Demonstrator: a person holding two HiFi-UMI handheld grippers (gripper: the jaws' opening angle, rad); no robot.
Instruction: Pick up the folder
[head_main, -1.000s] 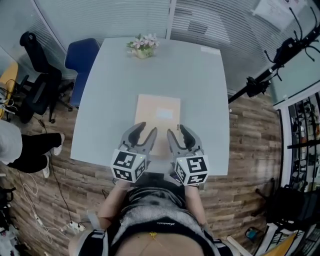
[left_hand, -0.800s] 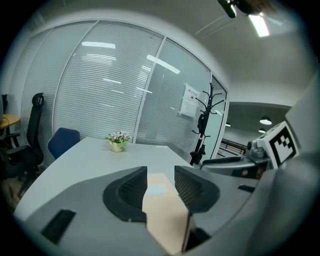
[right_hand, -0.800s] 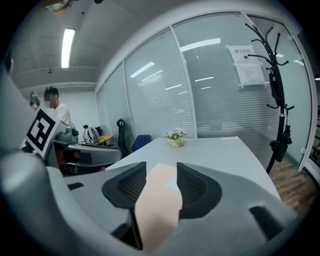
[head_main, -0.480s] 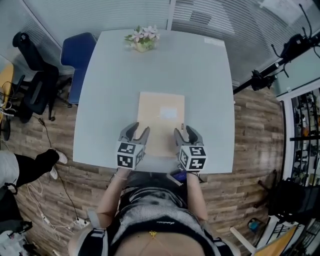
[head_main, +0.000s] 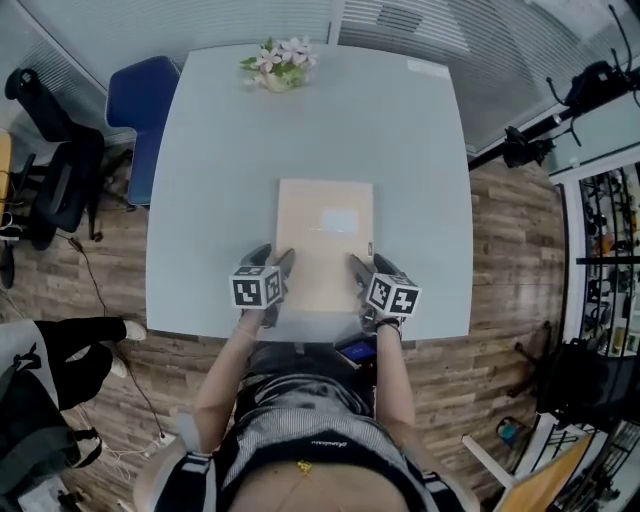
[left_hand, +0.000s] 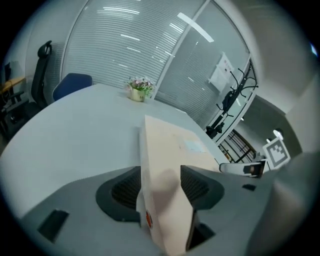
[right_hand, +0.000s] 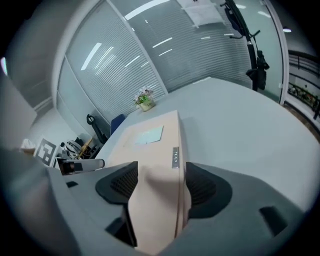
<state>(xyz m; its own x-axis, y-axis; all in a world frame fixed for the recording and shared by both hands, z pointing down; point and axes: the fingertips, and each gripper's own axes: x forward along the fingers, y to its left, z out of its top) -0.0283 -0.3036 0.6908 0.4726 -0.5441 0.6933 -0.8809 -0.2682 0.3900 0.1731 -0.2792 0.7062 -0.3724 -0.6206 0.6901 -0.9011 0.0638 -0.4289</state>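
You are lowering the left gripper (head_main: 276, 266) and right gripper (head_main: 361, 270), jaws opening astride the folder (head_main: 325, 240) by the tabletop's (head_main: 220, 150) near edge, not yet grasping.

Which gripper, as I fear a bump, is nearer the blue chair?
Left: the left gripper straddles the folder edge facing the blue chair; right gripper, the opposite edge. Both jaws are opening around the folder.
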